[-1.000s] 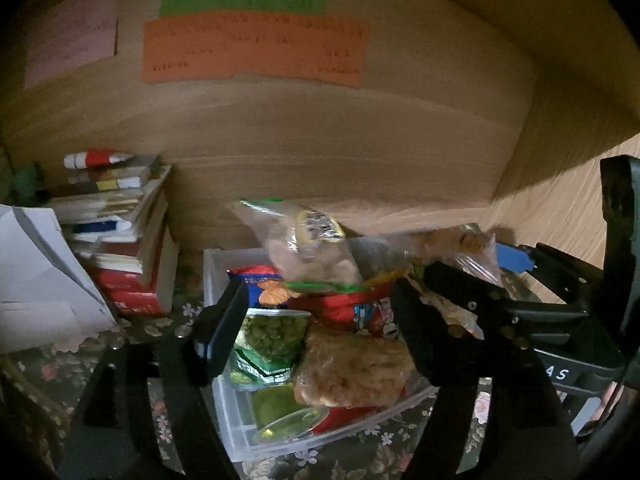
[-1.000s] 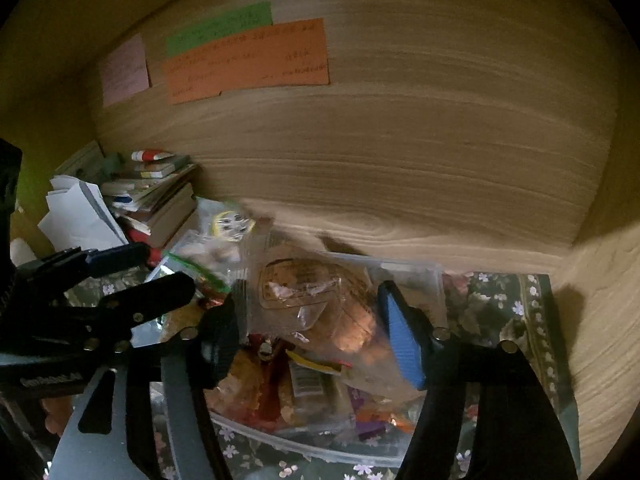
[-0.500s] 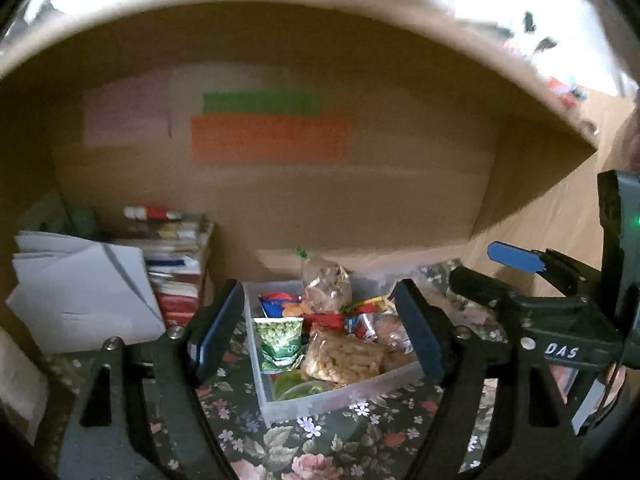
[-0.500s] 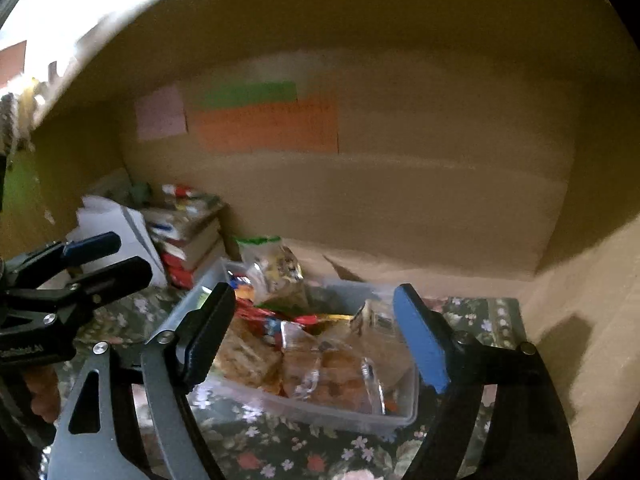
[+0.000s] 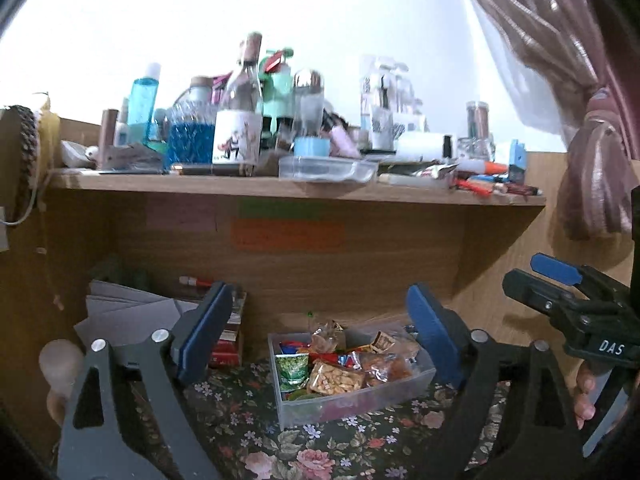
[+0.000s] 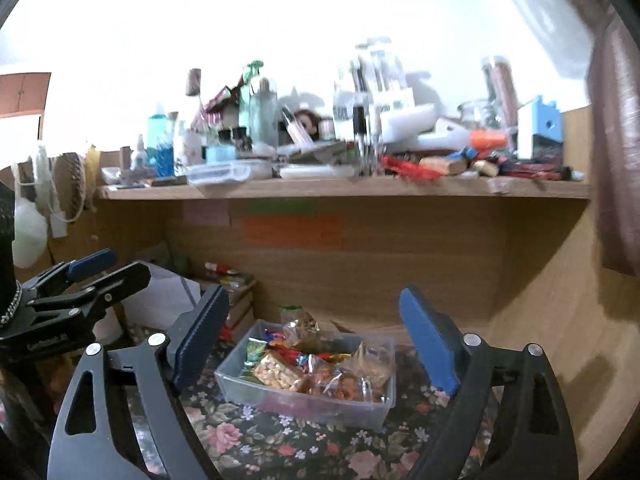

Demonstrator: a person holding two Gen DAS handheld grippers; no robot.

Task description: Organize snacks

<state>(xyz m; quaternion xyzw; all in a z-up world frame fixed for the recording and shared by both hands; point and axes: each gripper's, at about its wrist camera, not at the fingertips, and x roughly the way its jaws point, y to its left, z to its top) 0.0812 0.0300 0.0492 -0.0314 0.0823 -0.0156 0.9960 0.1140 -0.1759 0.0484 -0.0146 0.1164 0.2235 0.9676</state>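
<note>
With both jaws just opened wide and nothing between them, the left gripper (image 5: 316, 340) and right gripper (image 6: 314, 340) hang clear of the bin (image 5: 360, 398), which sits mid-desk under the shelf (image 5: 280, 192). Judging the snacks (image 5: 336, 376) sorted, keep pulling straight away, well clear of the bin's rim.

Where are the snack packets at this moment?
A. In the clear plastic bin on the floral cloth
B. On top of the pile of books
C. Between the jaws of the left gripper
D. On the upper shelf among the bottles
A: the snack packets lie inside the clear plastic bin on the floral cloth.
</note>
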